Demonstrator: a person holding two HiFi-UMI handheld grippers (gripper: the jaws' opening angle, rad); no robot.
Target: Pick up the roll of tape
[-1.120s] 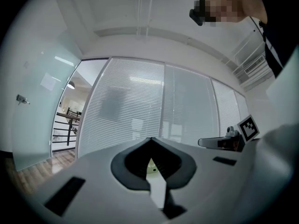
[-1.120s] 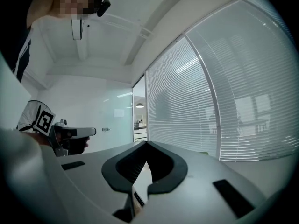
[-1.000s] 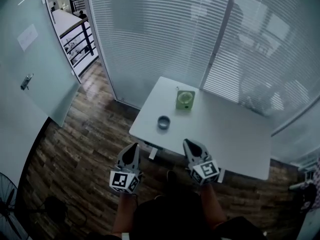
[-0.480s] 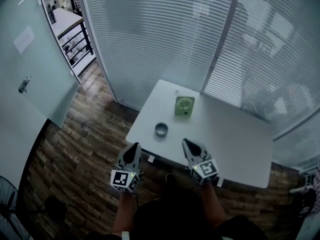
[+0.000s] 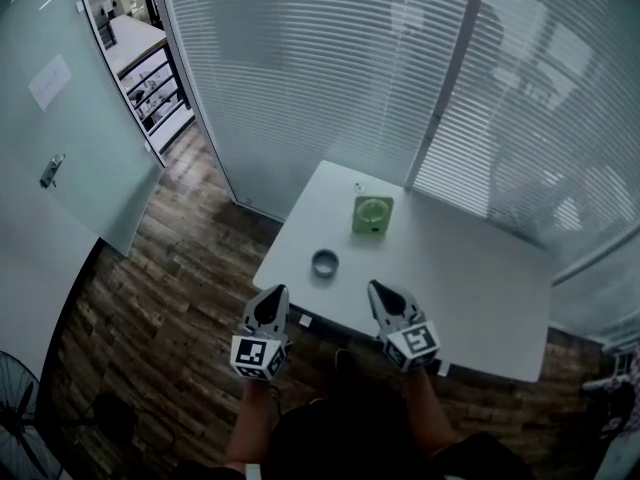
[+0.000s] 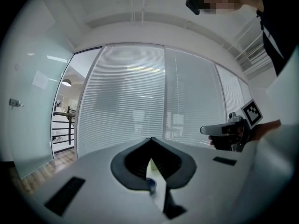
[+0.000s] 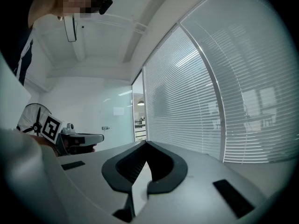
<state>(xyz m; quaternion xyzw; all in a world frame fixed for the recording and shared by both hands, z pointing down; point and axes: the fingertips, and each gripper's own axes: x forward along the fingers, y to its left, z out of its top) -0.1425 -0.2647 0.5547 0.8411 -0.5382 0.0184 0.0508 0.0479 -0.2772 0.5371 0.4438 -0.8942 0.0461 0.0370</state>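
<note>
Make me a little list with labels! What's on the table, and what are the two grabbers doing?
table: white table, beside the window blinds
roll of tape: roll of tape lies flat near the front left edge, untouched
green object: green square object, farther back, apart from the tape
left gripper: left gripper shut, empty, near the tape's side
right gripper: right gripper shut, empty, at the near edge

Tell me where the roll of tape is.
Head view: the roll of tape lies on the white table near its left edge, ahead of the left gripper, the green object behind it.
</note>
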